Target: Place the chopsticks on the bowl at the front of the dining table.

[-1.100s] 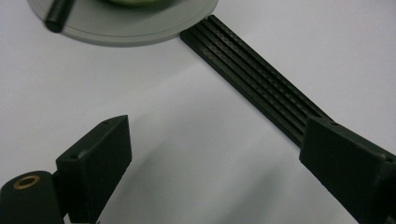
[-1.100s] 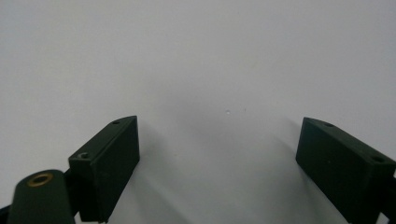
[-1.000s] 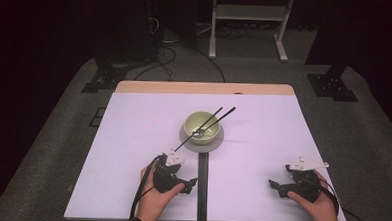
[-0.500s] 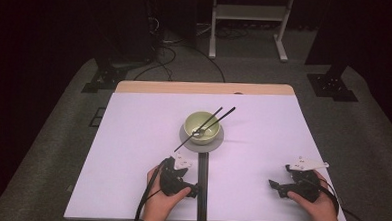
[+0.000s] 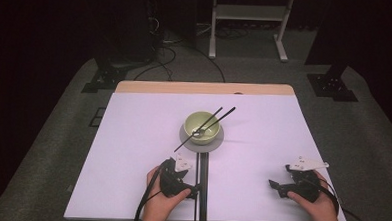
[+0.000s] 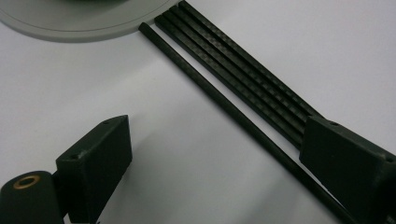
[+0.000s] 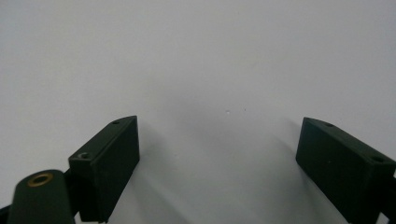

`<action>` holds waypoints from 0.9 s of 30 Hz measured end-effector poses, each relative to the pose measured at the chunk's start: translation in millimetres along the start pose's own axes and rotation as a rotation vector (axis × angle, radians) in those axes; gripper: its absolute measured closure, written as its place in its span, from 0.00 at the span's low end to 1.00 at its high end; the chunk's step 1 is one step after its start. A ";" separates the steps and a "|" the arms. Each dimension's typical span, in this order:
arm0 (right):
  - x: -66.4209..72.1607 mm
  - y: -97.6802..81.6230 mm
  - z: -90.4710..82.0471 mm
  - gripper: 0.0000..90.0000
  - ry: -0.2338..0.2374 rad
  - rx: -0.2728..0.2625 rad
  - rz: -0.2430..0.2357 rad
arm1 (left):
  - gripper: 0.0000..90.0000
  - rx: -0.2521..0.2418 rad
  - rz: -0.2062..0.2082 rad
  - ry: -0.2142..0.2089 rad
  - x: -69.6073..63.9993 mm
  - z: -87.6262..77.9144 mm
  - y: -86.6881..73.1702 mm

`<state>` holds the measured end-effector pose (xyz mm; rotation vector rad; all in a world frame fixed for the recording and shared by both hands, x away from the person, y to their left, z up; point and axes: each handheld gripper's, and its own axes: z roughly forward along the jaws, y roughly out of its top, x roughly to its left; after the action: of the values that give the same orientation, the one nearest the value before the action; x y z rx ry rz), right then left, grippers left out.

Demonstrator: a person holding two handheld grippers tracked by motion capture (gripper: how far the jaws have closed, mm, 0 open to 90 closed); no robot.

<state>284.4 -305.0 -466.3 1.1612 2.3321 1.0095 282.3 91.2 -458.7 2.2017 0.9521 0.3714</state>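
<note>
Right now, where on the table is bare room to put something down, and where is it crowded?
The white table is bare left of the green bowl and left gripper, also between the black sticks and the right gripper, and behind the bowl. The middle is crowded: bowl, grey plate, chopsticks, sticks.

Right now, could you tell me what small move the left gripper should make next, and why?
Probably shift the left gripper sideways toward the loose black rod and close on it. Its jaws stand open over the white table, and the rod lies just inside the right-hand jaw, apart from the bundle of rods.
</note>
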 end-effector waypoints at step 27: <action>0.1 -0.1 0.0 0.14 -0.001 -0.001 -0.001 | 0.09 -0.032 0.017 0.030 -4.1 -11.9 -18.3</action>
<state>284.2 -305.0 -466.3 1.1601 2.3310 1.0089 263.9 103.0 -463.0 2.1824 0.9377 0.4257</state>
